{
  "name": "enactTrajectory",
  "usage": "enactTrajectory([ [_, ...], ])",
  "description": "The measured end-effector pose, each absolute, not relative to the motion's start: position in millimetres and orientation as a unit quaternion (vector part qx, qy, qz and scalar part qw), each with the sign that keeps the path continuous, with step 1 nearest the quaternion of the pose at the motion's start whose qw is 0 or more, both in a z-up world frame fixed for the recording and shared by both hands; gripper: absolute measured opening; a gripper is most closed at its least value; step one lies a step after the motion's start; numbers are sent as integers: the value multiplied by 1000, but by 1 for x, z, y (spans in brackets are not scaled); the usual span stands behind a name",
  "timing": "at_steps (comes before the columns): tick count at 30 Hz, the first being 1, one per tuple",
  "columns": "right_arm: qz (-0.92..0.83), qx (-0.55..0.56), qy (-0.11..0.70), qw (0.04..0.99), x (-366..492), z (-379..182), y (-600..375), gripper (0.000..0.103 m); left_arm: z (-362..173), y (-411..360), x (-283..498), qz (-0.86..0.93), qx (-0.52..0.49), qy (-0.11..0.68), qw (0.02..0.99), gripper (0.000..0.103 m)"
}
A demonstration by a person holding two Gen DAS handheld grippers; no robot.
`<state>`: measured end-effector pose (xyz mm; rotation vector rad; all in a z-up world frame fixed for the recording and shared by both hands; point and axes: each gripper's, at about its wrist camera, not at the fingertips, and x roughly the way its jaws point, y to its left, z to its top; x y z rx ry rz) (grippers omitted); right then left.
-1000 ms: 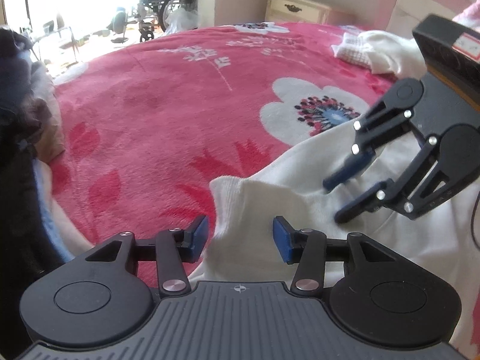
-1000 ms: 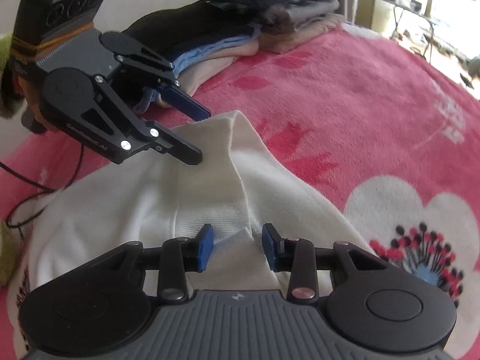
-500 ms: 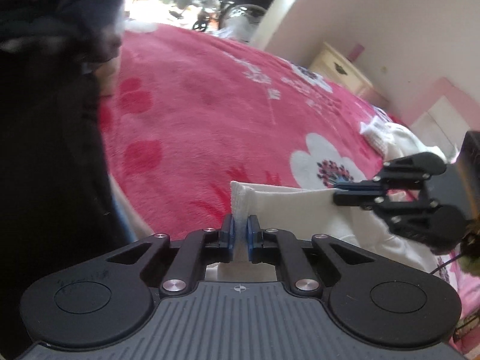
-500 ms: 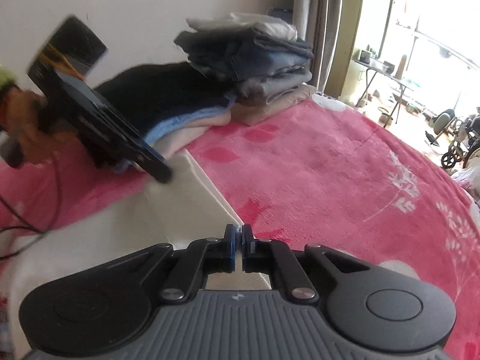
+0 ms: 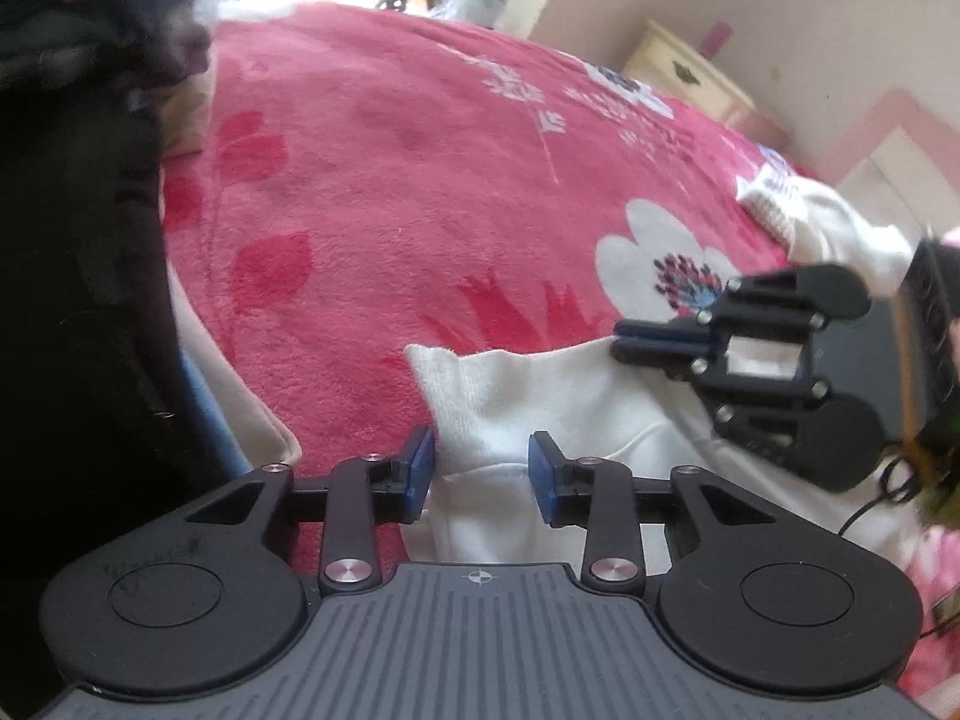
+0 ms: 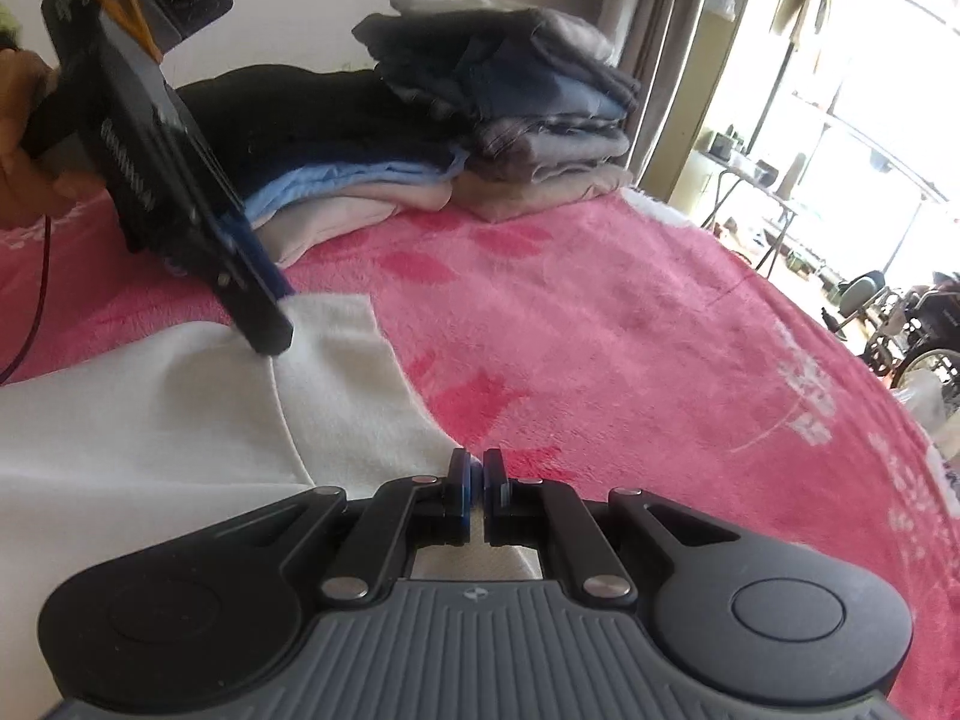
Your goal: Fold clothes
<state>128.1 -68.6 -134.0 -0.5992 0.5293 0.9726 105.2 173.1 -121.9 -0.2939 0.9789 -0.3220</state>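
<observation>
Jaws apart on the left gripper (image 5: 480, 471), and they have just been opening: the blue pads (image 5: 420, 468) stand either side of the ribbed cuff of the white garment (image 5: 540, 402) without pressing it, so the cloth sits between them, free. From the right wrist view that same gripper (image 6: 267, 324) comes in from the upper left, its tip down on the white cloth near the cuff end, with a person's hand (image 6: 24, 138) behind it on the handle.

Moving across, the garment lies spread on the bed's pink floral blanket (image 5: 390, 192), its cuff end pointing out over the blanket. Further along the cloth, the right gripper (image 5: 624, 342) has its jaws closed on the garment's edge; in its own camera the two blue pads (image 6: 461, 483) are almost together with a thin fold of white fabric pinched between them.

Beyond, against the wall, a stack of folded clothes (image 6: 492, 114) in dark, blue and beige layers rests on the bed. In the left wrist view a second white piece (image 5: 822, 222) lies near the bed's far right edge, well apart from the garment in hand, and a cream nightstand (image 5: 690, 75) stands by the wall.
</observation>
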Motion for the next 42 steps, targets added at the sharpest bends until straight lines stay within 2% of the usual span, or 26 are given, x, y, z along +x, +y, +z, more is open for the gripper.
enactTrajectory([
  [1,454,-279,247,809,128,-133,-70,4,-120,174,105,-154,-145,467,859,15],
  [2,453,-277,246,811,128,-132,-71,4,-118,175,104,-154,-150,467,858,13],
  [6,461,-267,219,817,120,-118,-76,4,-94,199,95,-175,-237,456,840,11],
  [9,472,-266,207,815,118,-117,-73,4,-90,202,94,-159,-216,460,847,12],
  [11,473,-270,212,811,122,-127,-64,4,-104,197,100,-135,-171,478,851,16],
  [15,450,-261,261,813,144,-159,-46,4,-123,187,105,-88,-113,498,855,15],
  [16,444,-242,273,818,151,-161,-46,4,-119,184,103,-85,-108,491,860,17],
  [17,441,-219,287,821,158,-158,-47,4,-114,182,99,-82,-100,481,867,24],
  [19,426,-164,299,838,171,-138,-67,4,-103,177,92,-75,-79,456,883,34],
  [22,398,-79,310,860,192,-105,-100,6,-89,166,83,-80,-48,422,902,34],
  [24,369,-29,306,877,201,-79,-140,11,-83,157,85,-96,-46,409,906,34],
  [28,324,5,300,897,194,-48,-219,19,-93,137,98,-132,-28,425,895,34],
  [32,332,-101,341,873,163,-59,-249,31,-116,120,110,-129,18,447,885,34],
  [35,316,-204,355,856,144,-77,-258,31,-128,119,112,-115,31,460,880,34],
  [42,283,-291,360,840,134,-99,-287,31,-130,115,112,-109,50,460,880,34],
])
